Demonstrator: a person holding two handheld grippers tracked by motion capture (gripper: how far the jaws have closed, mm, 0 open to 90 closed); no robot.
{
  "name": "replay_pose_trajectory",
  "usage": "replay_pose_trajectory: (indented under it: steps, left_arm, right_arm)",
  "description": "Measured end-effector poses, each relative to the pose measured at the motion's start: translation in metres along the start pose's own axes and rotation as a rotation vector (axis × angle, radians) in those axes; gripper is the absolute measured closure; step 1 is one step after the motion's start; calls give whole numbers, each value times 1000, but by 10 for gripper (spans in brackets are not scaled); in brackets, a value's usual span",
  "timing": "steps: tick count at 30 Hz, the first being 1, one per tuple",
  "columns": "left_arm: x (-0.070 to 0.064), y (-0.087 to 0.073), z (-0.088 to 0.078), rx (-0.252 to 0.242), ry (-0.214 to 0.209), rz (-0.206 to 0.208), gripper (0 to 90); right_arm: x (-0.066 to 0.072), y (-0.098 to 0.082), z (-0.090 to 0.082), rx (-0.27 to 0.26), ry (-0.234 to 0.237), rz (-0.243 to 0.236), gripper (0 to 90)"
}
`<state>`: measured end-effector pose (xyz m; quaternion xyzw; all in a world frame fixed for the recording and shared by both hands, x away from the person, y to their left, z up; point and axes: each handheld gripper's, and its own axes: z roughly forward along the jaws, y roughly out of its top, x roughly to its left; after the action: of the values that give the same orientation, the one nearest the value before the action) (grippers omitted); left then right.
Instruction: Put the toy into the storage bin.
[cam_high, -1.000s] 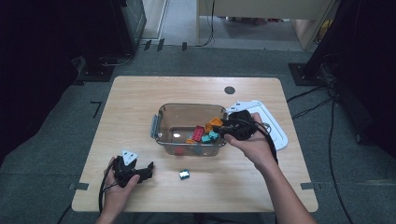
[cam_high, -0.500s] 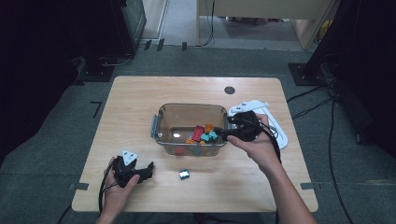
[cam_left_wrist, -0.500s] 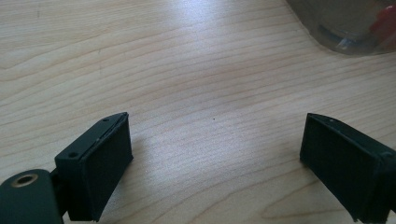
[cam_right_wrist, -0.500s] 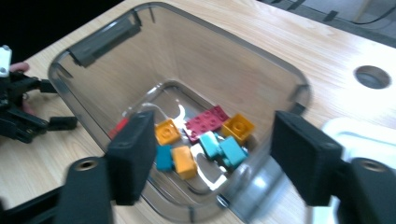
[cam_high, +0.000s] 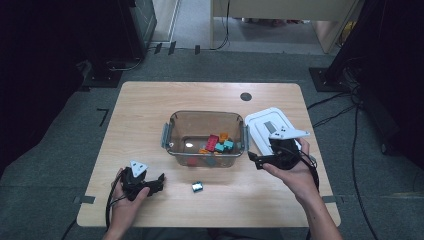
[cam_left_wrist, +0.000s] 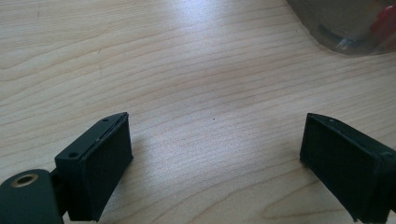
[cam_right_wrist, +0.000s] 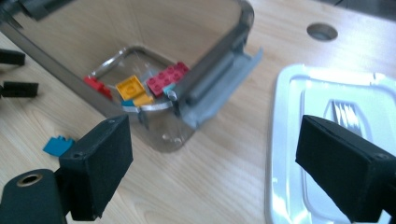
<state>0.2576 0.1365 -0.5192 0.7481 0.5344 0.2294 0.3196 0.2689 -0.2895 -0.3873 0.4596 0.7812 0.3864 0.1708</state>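
A clear plastic container (cam_high: 205, 114) stands mid-table with several coloured bricks (cam_high: 216, 144) in its right half. In the right gripper view a red brick (cam_right_wrist: 168, 76) and a yellow brick (cam_right_wrist: 129, 87) lie on the floor of the container (cam_right_wrist: 219, 52). My right gripper (cam_high: 255, 161) hovers just off the container's front right corner. Its jaws have just been opening and stand open (cam_right_wrist: 215, 154) with nothing between them. A small teal brick (cam_high: 197, 186) lies loose on the table in front of the container. My left gripper (cam_high: 159, 181), held low at the front left, is open over bare wood (cam_left_wrist: 212, 149).
A white lid (cam_high: 267, 122) lies flat to the right of the container, partly under my right hand; it also shows in the right gripper view (cam_right_wrist: 327, 116). The table has a round cable hole (cam_high: 245, 96) at the back. Cables run across the floor around the table.
My right gripper has come away from above the container, moving right and toward the front edge, and its jaws have spread. The left gripper has stayed put.
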Motion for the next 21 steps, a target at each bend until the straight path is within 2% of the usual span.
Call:
replay_pose_trajectory:
  steps: [4,8,15,21]
  left_arm:
    - [0,0,0,0,0,1,88]
    - [0,0,0,0,0,1,88]
    - [0,0,0,1,0,1,88]
    - [0,0,0,0,0,1,88]
  right_arm:
    - [-1,-16,5,12,2,15,110]
    - [4,-27,13,22,19,13,138]
    - [22,-39,31,39,56,-4,153]
    - [41,-45,46,50,85,-47,201]
